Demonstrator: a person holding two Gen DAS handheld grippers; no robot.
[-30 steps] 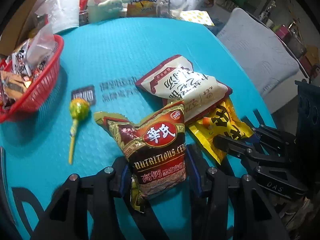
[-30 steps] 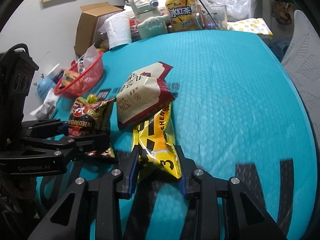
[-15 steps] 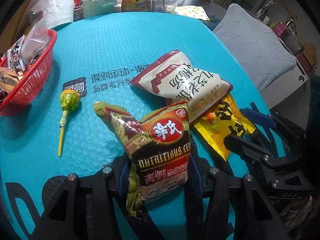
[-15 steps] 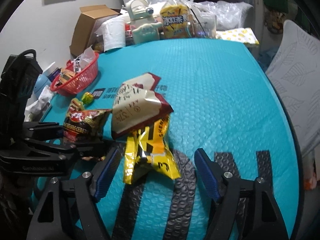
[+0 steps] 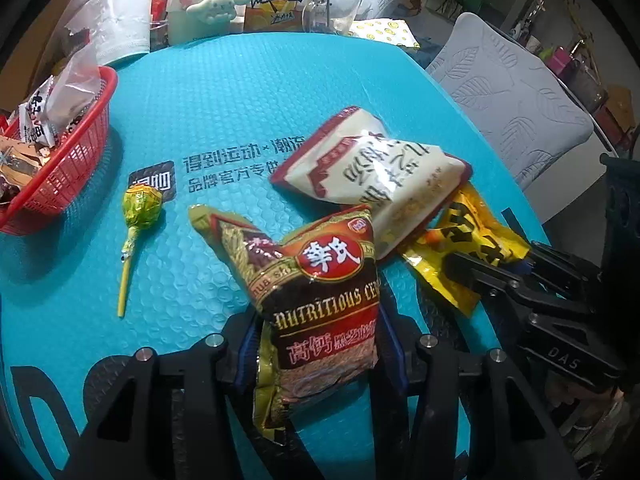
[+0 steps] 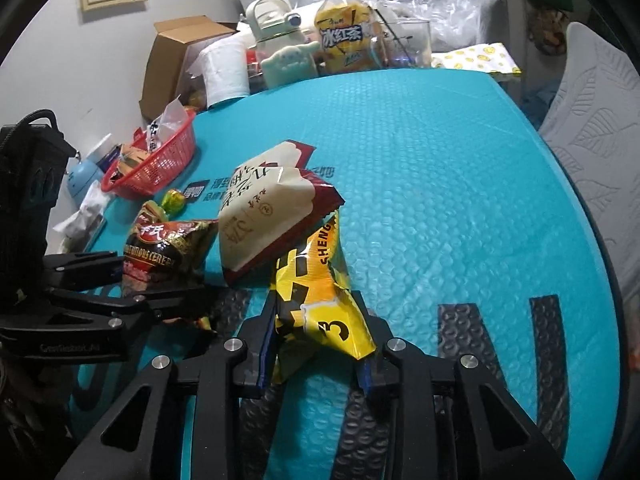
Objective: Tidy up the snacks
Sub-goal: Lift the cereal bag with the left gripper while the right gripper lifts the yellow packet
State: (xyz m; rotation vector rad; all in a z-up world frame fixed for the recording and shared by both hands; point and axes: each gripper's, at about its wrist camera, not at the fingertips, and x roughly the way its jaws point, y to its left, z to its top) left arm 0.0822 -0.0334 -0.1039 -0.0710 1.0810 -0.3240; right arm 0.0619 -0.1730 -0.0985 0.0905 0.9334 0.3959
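Clamping a snack each, both grippers sit at the near edge of the teal bubble-textured mat. The left gripper is closed on the lower part of the brown cereal bag; the right gripper has just closed on the near end of the yellow snack packet, which sits between its pads.

Open room: the mat is bare on its far half and along its right side in the right wrist view. The red basket, already holding packets, stands at the left edge; the green-wrapped lollipop lies between it and the cereal bag.

Legible text: "NUTRITIOUS CE…" on the cereal bag; "SHENG" and "3" on the yellow packet; Chinese print on the white-and-maroon bag and the mat.

Orientation: both held packets run lengthwise away from the fingers. The white-and-maroon bag overlaps the yellow packet's far end.
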